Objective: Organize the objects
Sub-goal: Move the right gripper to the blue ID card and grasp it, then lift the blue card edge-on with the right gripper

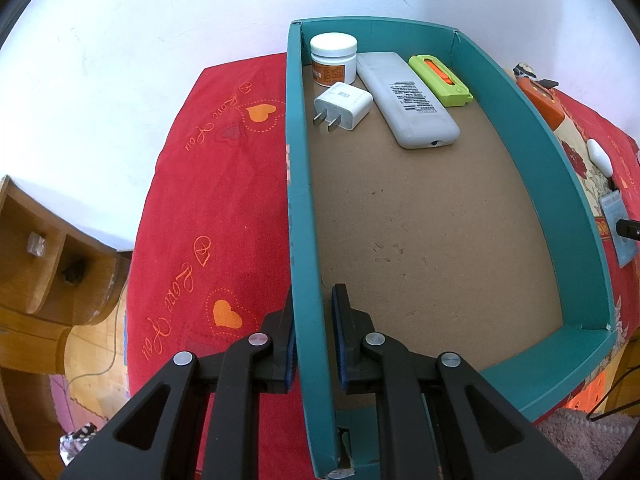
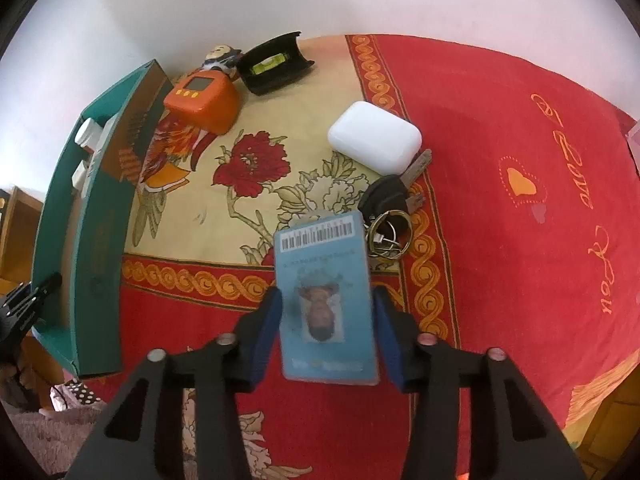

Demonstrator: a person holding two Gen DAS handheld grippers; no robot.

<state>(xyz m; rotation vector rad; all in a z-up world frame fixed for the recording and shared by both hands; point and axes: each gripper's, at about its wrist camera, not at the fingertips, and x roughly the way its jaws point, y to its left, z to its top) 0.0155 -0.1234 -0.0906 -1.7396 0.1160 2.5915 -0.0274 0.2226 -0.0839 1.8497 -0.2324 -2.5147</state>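
Jaws of my left gripper [image 1: 313, 334] pinch the near side wall of the teal cardboard box [image 1: 576, 216]; white charger plug [image 1: 343, 106], grey remote [image 1: 406, 98] and white jar [image 1: 333, 57] lie at its far end. My right gripper [image 2: 327, 336] clamps the blue ID card [image 2: 326, 300] by its edges above the red cloth [image 2: 500, 160], keys [image 2: 390, 208] and white earbud case [image 2: 375, 136] beyond.

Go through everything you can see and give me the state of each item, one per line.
teal box: open, left wall between the jaws of the left gripper
white jar: upright in box, lid on
charger plug: lying in box, unplugged
remote: face down in box
green utility knife: lying in box
ID card: between the jaws of the right gripper
earbud case: shut, outside box
keys: outside box
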